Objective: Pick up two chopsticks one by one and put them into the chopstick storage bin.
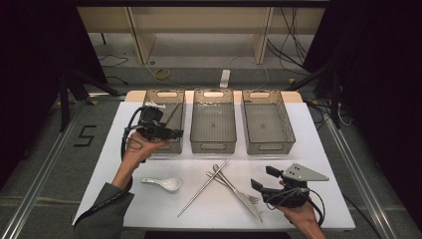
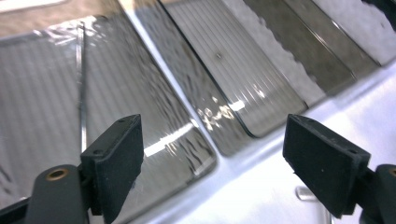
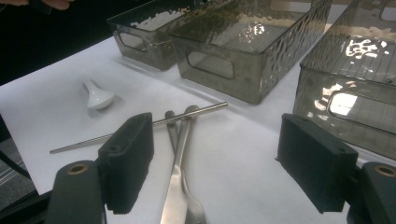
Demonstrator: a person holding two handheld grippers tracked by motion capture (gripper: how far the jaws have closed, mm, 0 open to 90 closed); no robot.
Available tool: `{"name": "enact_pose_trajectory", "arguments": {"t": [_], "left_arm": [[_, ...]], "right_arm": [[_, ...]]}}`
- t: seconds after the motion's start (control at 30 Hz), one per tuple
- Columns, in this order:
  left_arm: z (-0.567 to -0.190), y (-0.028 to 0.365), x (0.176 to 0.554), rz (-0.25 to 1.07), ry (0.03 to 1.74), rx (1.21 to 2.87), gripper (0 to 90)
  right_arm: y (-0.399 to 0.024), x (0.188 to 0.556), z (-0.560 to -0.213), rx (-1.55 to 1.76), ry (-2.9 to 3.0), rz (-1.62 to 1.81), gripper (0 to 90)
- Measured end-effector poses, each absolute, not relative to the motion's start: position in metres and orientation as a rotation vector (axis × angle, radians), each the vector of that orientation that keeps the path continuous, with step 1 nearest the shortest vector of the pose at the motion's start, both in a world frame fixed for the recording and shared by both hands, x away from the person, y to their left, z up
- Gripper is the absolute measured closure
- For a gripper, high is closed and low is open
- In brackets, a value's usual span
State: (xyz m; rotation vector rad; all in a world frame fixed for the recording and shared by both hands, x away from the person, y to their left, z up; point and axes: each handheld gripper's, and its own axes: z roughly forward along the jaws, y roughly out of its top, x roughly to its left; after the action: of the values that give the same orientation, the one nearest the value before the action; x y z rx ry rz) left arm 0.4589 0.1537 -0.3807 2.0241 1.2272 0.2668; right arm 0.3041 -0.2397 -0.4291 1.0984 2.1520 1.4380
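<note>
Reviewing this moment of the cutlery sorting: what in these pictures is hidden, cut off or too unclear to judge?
- High view: the left gripper and hand cover the near part of the left bin; the chopstick inside shows only partly.
- Left gripper view: that chopstick's lower end runs behind a jaw pad; a shiny object at the bottom edge is cut off, unidentifiable.
- Right gripper view: the fork and knife are cut off by the bottom edge.
- High view: which piece lies on top where the cutlery crosses is too small to tell.

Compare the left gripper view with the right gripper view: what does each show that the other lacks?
Left gripper view: a thin metal chopstick lying inside the nearest bin, seen from above between that tool's open jaws.

Right gripper view: a white spoon, another chopstick, a knife and a fork on the white tabletop, beyond the right tool.

Both: the smoky clear bins in a row and the white tabletop.
</note>
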Motion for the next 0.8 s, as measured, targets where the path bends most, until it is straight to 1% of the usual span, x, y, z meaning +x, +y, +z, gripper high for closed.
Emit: {"name": "enact_pose_trajectory", "arguments": {"t": [0.33,0.8], "left_arm": [[-0.396,0.128,0.438,0.203,1.169,2.133,17.4],[-0.411,0.105,0.413,0.154,1.112,2.213,17.2]], "right_arm": [[-0.240,0.304,-0.429,1.098,2.152,1.443,27.5],[-0.240,0.303,-0.428,1.101,2.149,1.442,27.3]]}}
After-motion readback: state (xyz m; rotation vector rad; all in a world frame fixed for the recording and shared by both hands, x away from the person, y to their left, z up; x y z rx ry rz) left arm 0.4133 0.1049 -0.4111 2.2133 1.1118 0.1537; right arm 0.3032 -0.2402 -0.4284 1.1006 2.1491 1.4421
